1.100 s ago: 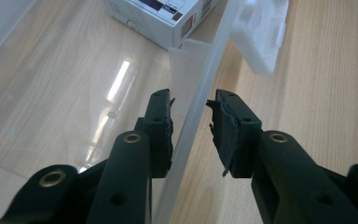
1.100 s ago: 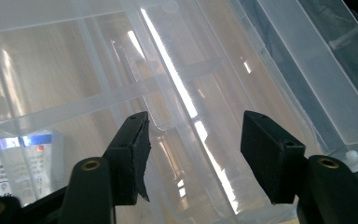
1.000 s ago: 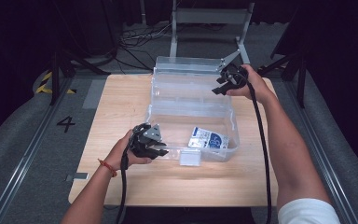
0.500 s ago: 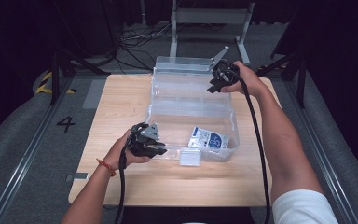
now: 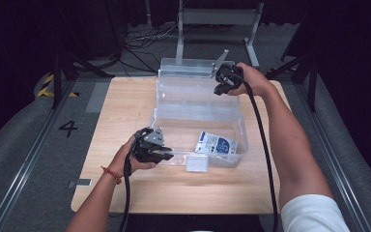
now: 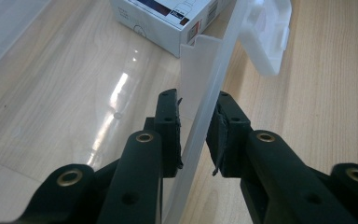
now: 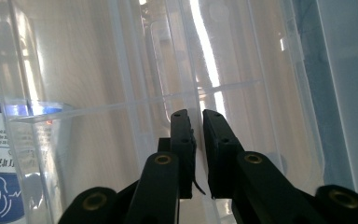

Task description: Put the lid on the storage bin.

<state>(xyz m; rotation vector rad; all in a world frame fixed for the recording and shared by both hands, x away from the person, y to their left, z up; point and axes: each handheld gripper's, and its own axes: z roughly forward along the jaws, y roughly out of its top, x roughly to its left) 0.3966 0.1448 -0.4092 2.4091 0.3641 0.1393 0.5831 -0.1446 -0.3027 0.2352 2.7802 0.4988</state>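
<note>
Clear bin point(image 5: 198, 113) sits mid-desk point(image 5: 125, 96), lid point(image 5: 188, 65) hinged open at the far side. Left claw point(image 5: 166, 155) is clamped on the bin's near wall, likely anchoring it so it doesn't slide. Right claw point(image 5: 217, 89) is at the lid's edge; its jaws have just been closing and now stand nearly shut on a thin clear rim, probably to swing the lid.

Left claw view: pads point(image 6: 168, 126) pinch the wall point(image 6: 205, 93) from both sides, latch tab point(image 6: 270, 32) just beyond, white box point(image 6: 168, 14) inside. Right claw view: pads point(image 7: 182, 140) close together with clear plastic point(image 7: 200, 93) between, contact hard to confirm. High view gives the overall layout, box point(image 5: 216, 143) at the bin's near right.
</note>
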